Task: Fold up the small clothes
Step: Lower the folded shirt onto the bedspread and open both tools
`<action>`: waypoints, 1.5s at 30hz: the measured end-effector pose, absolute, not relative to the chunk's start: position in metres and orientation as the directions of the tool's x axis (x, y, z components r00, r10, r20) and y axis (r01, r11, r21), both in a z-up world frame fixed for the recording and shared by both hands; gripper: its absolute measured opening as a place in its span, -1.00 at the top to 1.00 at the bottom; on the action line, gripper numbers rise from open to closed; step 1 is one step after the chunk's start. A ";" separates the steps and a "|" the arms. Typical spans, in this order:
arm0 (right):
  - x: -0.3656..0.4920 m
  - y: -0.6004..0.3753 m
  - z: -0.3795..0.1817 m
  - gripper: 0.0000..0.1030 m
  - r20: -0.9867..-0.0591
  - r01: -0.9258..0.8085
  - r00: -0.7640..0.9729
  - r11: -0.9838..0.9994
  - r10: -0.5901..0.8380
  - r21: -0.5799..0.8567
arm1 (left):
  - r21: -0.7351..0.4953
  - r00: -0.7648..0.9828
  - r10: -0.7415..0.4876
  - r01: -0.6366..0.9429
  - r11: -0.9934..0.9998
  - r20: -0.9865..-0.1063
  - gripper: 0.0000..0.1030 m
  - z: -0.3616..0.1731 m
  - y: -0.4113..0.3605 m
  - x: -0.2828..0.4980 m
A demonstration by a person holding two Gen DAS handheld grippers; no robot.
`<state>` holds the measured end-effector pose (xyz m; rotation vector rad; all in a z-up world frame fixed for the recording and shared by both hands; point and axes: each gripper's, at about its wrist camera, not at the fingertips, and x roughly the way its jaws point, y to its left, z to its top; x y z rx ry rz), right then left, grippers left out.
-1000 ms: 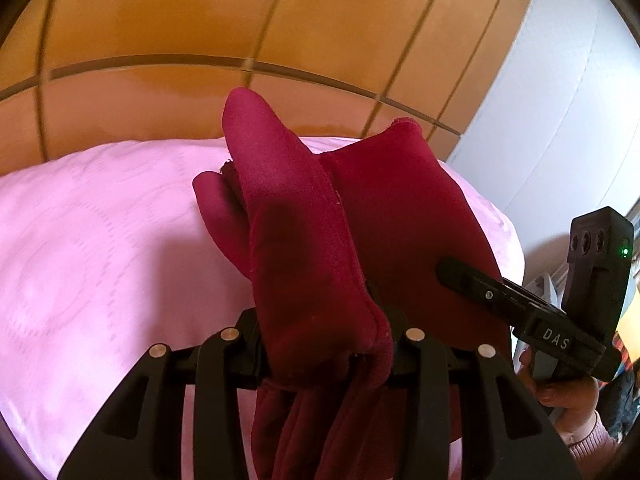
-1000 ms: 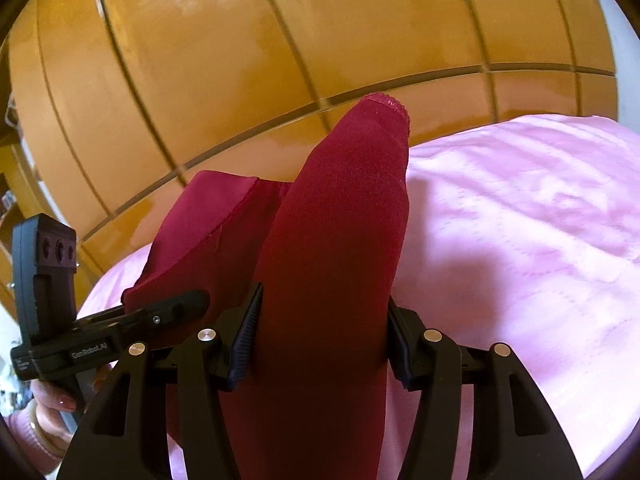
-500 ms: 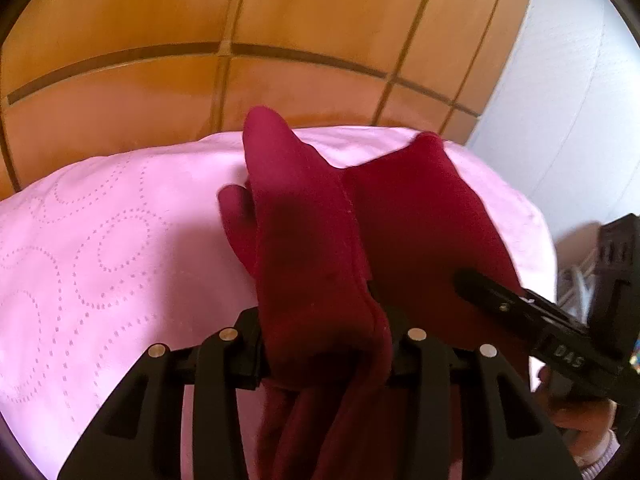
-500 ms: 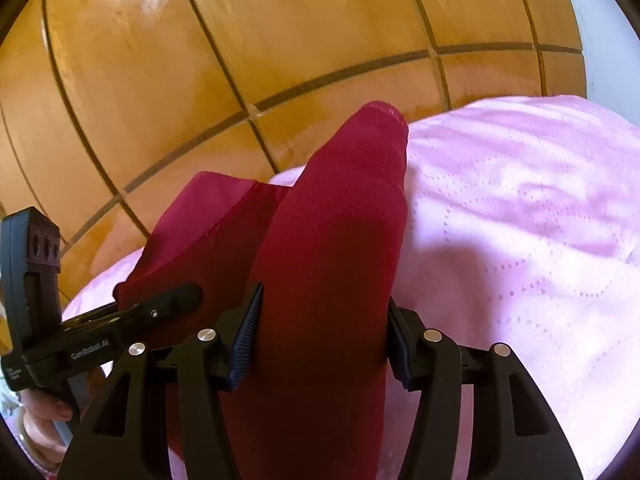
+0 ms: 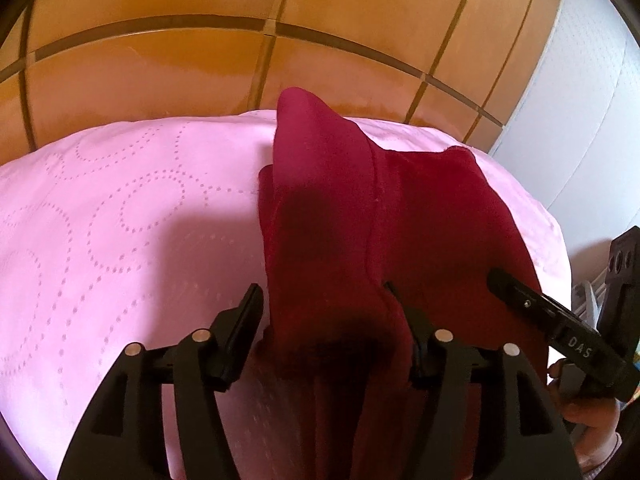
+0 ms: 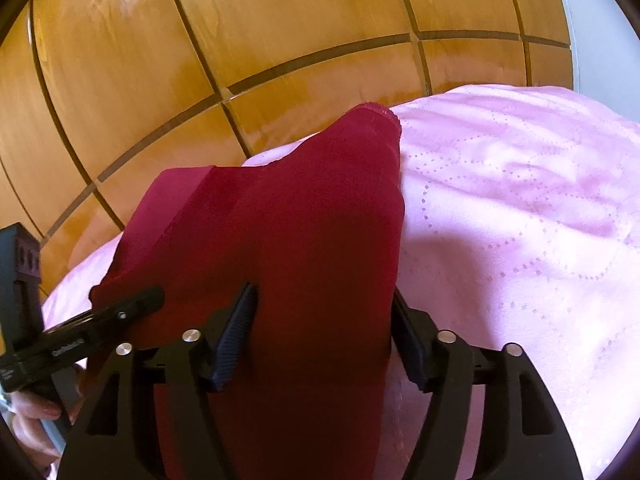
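Left gripper [image 5: 324,320]: jaws parted, a fold of dark red garment [image 5: 336,208] lying between the fingers; left finger stands clear of the cloth, right finger touches it. Garment drapes forward over the pink quilted bedspread [image 5: 120,220], tip raised toward the wooden panelled wall [image 5: 160,68]. Right gripper [image 5: 560,320] enters at right edge, touching the cloth's far side.

Right wrist view: right gripper [image 6: 324,320] likewise spread, red cloth filling the gap. Left gripper [image 6: 100,320] sits at the garment's left edge.
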<state>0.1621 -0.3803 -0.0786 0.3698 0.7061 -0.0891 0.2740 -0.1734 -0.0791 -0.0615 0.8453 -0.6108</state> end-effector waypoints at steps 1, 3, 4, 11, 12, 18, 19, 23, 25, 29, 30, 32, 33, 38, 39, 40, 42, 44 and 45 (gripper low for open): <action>0.162 -0.380 -0.077 -0.31 -0.649 0.203 0.759 0.933 0.043 0.299 | -0.285 0.508 -0.527 0.479 0.830 -0.681 -0.22 -0.077 -0.171 0.270; 0.161 -0.381 -0.075 -0.58 -0.659 0.220 0.752 0.933 0.025 0.286 | -0.283 0.522 -0.520 0.468 0.837 -0.676 -0.25 -0.072 -0.166 0.263; 0.160 -0.381 -0.074 -0.60 -0.663 0.228 0.749 0.931 0.019 0.284 | -0.287 0.537 -0.516 0.453 0.844 -0.667 -0.26 -0.067 -0.160 0.259; 0.139 -0.393 -0.050 -0.70 -0.609 0.289 0.791 0.911 -0.054 0.295 | -0.272 0.709 -0.446 0.353 0.895 -0.546 -0.26 -0.021 -0.138 0.244; 0.140 -0.396 -0.047 -0.73 -0.603 0.303 0.795 0.907 -0.071 0.292 | -0.256 0.720 -0.433 0.348 0.902 -0.543 -0.28 -0.015 -0.142 0.246; 0.172 -0.413 -0.041 -0.73 -0.651 0.371 0.742 0.908 -0.162 0.197 | -0.165 0.675 -0.391 0.375 0.912 -0.626 -0.29 -0.011 -0.193 0.276; 0.180 -0.414 -0.042 -0.73 -0.661 0.373 0.731 0.910 -0.167 0.182 | -0.154 0.667 -0.383 0.377 0.913 -0.639 -0.29 -0.014 -0.201 0.279; 0.202 -0.417 -0.050 -0.73 -0.694 0.391 0.690 0.913 -0.206 0.118 | -0.045 0.662 -0.289 0.360 0.932 -0.692 -0.29 -0.036 -0.227 0.299; 0.212 -0.418 -0.057 -0.73 -0.709 0.395 0.672 0.913 -0.214 0.098 | 0.003 0.645 -0.231 0.341 0.940 -0.728 -0.31 -0.055 -0.232 0.310; 0.231 -0.412 -0.076 -0.73 -0.752 0.379 0.618 0.925 -0.229 0.030 | -0.056 0.649 -0.250 0.304 0.951 -0.719 -0.45 -0.076 -0.217 0.315; 0.234 -0.410 -0.082 -0.73 -0.750 0.375 0.616 0.927 -0.240 0.012 | -0.065 0.649 -0.258 0.306 0.950 -0.715 -0.46 -0.077 -0.216 0.315; 0.234 -0.410 -0.085 -0.73 -0.744 0.372 0.624 0.928 -0.241 0.012 | -0.080 0.646 -0.264 0.300 0.950 -0.716 -0.55 -0.080 -0.212 0.317; 0.233 -0.412 -0.087 -0.74 -0.742 0.372 0.630 0.928 -0.230 0.028 | -0.096 0.638 -0.270 0.294 0.951 -0.721 -0.61 -0.081 -0.209 0.320; 0.233 -0.417 -0.085 -0.83 -0.742 0.378 0.633 0.925 -0.219 0.049 | -0.185 0.593 -0.325 0.286 0.940 -0.736 -0.72 -0.083 -0.197 0.324; 0.231 -0.417 -0.082 -0.85 -0.740 0.374 0.636 0.926 -0.220 0.047 | -0.194 0.588 -0.335 0.291 0.937 -0.736 -0.73 -0.082 -0.195 0.321; 0.229 -0.416 -0.079 -0.85 -0.738 0.372 0.637 0.928 -0.225 0.038 | -0.205 0.579 -0.346 0.297 0.933 -0.738 -0.76 -0.081 -0.192 0.316; 0.221 -0.414 -0.072 -0.90 -0.730 0.366 0.642 0.930 -0.235 0.023 | -0.224 0.579 -0.358 0.291 0.930 -0.733 -0.85 -0.079 -0.184 0.303; 0.208 -0.411 -0.063 -0.93 -0.721 0.384 0.646 0.923 -0.248 0.026 | -0.226 0.588 -0.351 0.278 0.934 -0.729 -0.95 -0.079 -0.175 0.289; 0.200 -0.409 -0.059 -0.93 -0.722 0.387 0.649 0.921 -0.242 0.039 | -0.226 0.590 -0.349 0.275 0.935 -0.728 -0.95 -0.079 -0.171 0.282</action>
